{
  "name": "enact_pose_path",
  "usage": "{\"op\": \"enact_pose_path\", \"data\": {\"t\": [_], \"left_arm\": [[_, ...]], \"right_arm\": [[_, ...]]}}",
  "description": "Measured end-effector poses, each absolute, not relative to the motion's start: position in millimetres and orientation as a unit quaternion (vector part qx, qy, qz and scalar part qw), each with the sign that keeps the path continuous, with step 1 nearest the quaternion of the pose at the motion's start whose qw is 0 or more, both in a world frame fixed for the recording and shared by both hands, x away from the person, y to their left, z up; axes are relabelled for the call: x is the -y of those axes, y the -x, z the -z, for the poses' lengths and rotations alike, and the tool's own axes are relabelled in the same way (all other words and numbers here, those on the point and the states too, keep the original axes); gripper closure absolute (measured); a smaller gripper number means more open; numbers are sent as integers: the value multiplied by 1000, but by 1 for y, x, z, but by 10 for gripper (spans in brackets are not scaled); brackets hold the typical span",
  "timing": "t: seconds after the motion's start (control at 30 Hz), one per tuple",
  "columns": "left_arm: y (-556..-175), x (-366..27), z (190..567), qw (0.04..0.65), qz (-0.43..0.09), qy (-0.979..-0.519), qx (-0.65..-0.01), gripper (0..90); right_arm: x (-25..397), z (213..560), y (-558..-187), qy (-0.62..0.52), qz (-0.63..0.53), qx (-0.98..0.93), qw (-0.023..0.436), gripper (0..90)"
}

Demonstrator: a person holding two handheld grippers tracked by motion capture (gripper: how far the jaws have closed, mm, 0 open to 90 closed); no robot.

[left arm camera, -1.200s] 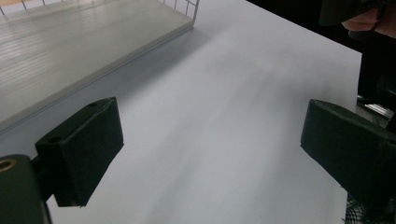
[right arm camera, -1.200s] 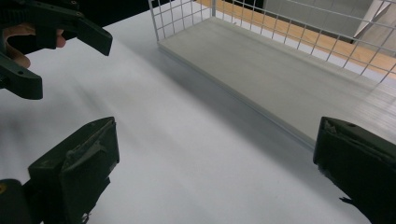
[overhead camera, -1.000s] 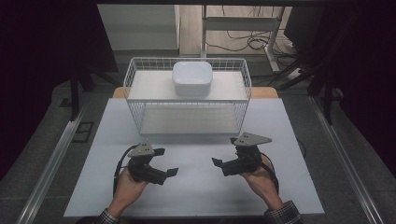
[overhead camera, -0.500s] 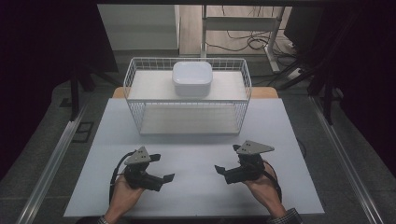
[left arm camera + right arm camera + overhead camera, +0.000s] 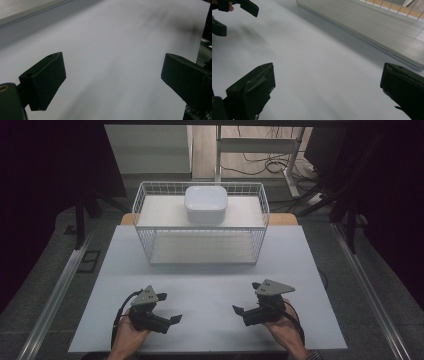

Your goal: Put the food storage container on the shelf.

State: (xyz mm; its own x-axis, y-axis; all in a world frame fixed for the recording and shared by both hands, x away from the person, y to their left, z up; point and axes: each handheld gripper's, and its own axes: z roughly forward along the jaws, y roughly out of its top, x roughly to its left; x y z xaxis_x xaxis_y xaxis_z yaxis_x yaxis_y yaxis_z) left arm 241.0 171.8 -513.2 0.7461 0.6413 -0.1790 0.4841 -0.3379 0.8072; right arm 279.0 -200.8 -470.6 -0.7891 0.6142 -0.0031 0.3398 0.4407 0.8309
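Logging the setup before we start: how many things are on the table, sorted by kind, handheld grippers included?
White wire basket: 1
White lidded container, on the basket's upper shelf: 1
Black grippers, both open and empty: 2, the left gripper and the right gripper
Total: 4

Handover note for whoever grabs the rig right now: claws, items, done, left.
Left claw: open, holding nothing, low over the near part of the white table, pointing inward.
Right claw: open, holding nothing, also near the front edge, facing the left one.
White lidded box: on the top shelf of the wire basket rack at the far side of the table, well apart from both claws.
Done: nothing grasped as things lie.
Left: likely reach forward to the box; lower shelf looks bare.
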Motion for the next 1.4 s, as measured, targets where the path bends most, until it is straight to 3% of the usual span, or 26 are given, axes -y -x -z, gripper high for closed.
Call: {"op": "enact_pose_path", "data": {"t": [1.4], "left_arm": [[-207, -225, 528, 443, -108, -790, -410, 42]], "right_arm": [[273, 489, -244, -364, -402, -816, 198, 0]]}}
